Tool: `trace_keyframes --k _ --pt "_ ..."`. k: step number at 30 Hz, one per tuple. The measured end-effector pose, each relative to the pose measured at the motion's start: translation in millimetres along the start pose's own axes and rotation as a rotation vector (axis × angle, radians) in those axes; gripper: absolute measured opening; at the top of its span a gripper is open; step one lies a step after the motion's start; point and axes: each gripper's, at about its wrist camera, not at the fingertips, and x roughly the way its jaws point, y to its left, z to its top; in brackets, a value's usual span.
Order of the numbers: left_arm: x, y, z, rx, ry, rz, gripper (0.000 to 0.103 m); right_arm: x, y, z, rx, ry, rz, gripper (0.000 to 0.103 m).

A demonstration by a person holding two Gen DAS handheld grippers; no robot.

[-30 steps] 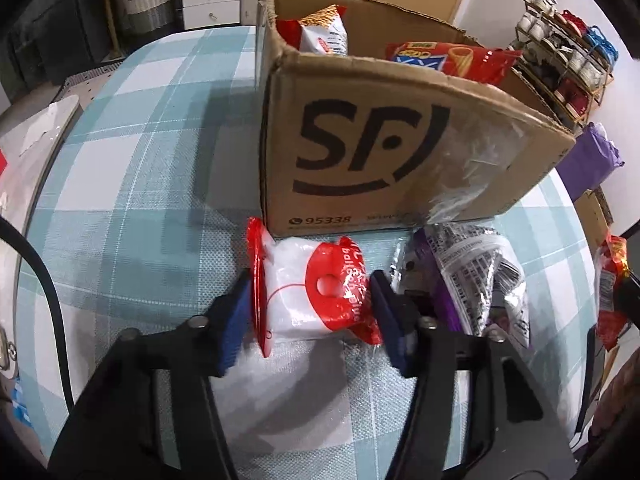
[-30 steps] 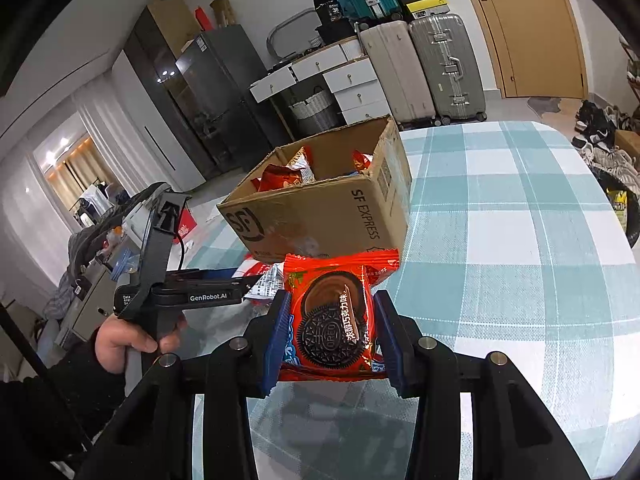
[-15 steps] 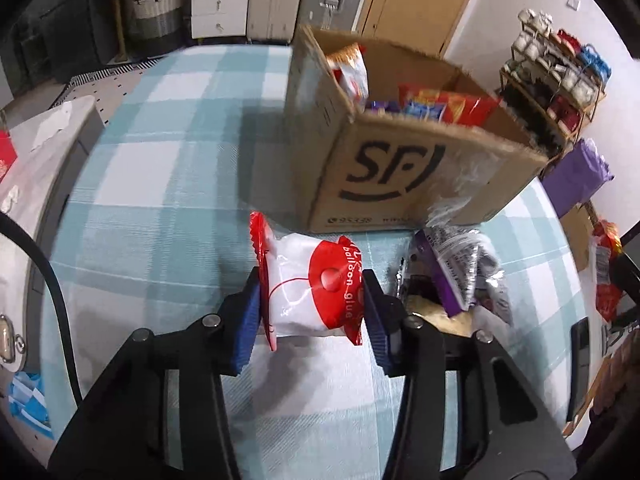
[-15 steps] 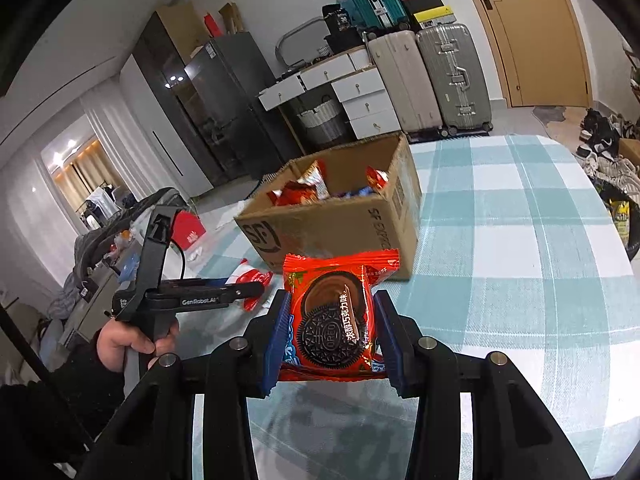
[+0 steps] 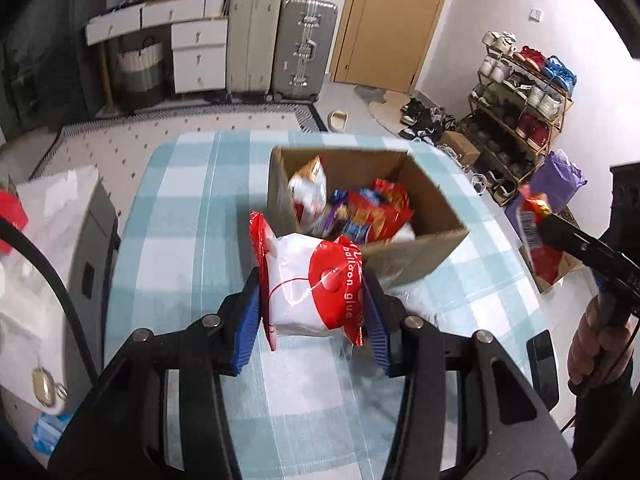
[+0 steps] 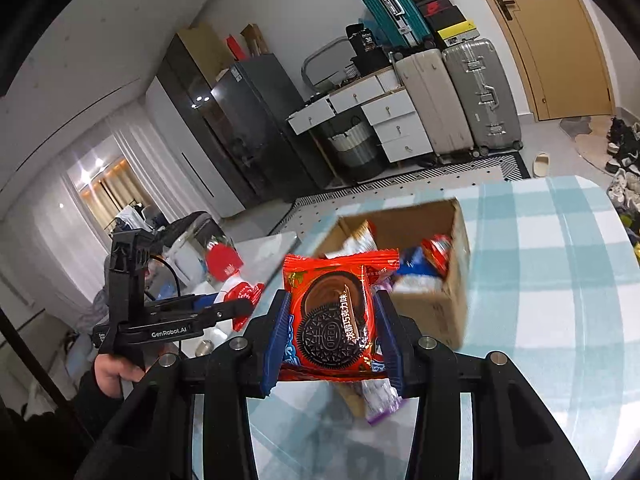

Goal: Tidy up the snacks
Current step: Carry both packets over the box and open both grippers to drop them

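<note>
My left gripper [image 5: 312, 312] is shut on a white and red snack bag [image 5: 312, 292] and holds it in the air before the near wall of an open cardboard box [image 5: 424, 248] that has several snack packets inside. My right gripper [image 6: 332, 336] is shut on a red Oreo packet [image 6: 332, 320], held up in front of the same box [image 6: 452, 300]. The right gripper also shows at the right edge of the left wrist view [image 5: 560, 236]. The left gripper shows at the left of the right wrist view [image 6: 240, 308].
The box stands on a table with a teal and white checked cloth [image 5: 180, 240]. A purple snack packet [image 6: 380, 400] lies on the cloth below my right gripper. A dark phone [image 5: 542, 364] lies near the table's right edge. Suitcases, drawers and a shoe rack stand beyond.
My left gripper closed on the white and red bag and lifted it off the cloth. Both grippers rose, so the box's open top now shows from above.
</note>
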Motion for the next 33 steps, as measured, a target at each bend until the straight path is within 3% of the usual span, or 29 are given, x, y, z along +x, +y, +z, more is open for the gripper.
trace_keyframes --k 8,14,16,18,24,33 --pt "-20 -27 59 0.053 -0.054 0.007 0.044 14 19 55 -0.060 0.000 -0.021 0.042" --pt "-6 -46 105 0.078 -0.050 -0.015 0.044 28 20 87 -0.075 -0.010 -0.026 0.042" --pt "3 -50 115 0.067 -0.030 -0.047 0.044 36 16 96 -0.064 -0.004 -0.034 0.042" --pt "16 -47 127 -0.001 -0.009 -0.139 0.044 46 11 102 -0.077 0.001 -0.062 0.042" --pt "75 -40 140 -0.052 0.073 -0.163 0.044 83 -21 103 -0.086 0.042 -0.161 0.042" --pt "150 -47 122 0.001 0.165 -0.145 0.044 126 -56 88 -0.076 0.127 -0.177 0.042"
